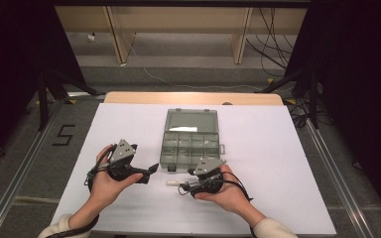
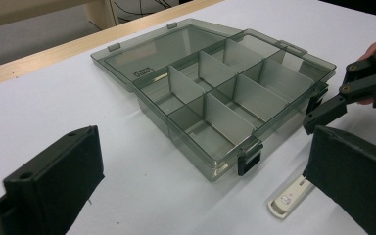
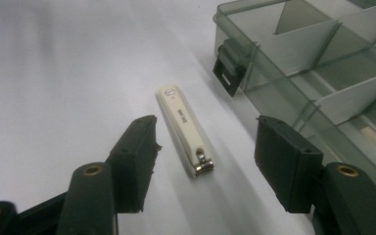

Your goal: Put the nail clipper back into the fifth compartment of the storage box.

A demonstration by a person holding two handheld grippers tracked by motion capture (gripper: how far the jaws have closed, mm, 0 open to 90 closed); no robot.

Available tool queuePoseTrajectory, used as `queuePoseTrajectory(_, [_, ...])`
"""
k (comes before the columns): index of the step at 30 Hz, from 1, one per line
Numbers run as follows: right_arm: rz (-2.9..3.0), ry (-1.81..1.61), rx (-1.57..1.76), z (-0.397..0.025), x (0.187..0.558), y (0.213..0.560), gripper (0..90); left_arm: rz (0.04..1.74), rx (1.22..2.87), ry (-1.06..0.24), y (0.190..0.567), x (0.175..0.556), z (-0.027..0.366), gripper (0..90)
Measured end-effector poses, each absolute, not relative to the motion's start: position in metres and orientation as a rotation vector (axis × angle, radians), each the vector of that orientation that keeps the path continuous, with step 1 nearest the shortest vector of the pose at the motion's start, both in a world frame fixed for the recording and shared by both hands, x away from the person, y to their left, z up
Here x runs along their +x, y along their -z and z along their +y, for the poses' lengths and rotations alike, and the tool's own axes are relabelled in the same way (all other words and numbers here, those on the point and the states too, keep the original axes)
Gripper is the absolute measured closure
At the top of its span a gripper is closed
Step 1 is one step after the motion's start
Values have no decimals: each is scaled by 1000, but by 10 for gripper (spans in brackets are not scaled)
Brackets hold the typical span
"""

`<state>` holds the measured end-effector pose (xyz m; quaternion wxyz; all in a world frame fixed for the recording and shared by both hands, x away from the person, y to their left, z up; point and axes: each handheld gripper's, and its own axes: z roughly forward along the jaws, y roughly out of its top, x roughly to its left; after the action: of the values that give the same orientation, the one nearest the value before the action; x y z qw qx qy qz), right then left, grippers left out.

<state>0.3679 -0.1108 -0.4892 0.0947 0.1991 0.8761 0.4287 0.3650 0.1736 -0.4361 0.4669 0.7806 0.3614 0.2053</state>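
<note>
I've got the right gripper [image 3: 203,156] w/ jaws spread wide, nothing held. The nail clipper [image 3: 184,129] lies flat on the white table [image 3: 63,73] just ahead of its tips, lined up btwn the two jaws, touching neither; metal lever end nearest the gripper. The organizer box [image 3: 313,73], lid open, sits just beyond the far jaw, its black latch [image 3: 229,66] near the clipper's far end. Left gripper [image 2: 200,171] is also released, jaws far apart & empty. From it the box is straight ahead, and the clipper peeks out beside its right-hand jaw.
</note>
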Motion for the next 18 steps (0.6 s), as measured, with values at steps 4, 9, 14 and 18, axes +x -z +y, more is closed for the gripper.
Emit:
queuePoseTrajectory(4, [2637, -1221, 579, -106, 371, 494, 462, 889, 1911, -504, 436, 365, 174, 0])
queuePoseTrajectory(9, [2665, -1187, 570, -102, 373, 498, 496, 893, 1915, -501, 437, 365, 174, 0])
queuePoseTrajectory(14, [2661, -1174, 549, -98, 373, 499, 544, 888, 1913, -503, 437, 366, 175, 0])
queuePoseTrajectory(18, [2672, -1173, 530, -97, 372, 499, 580, 890, 1911, -502, 437, 366, 175, 0])
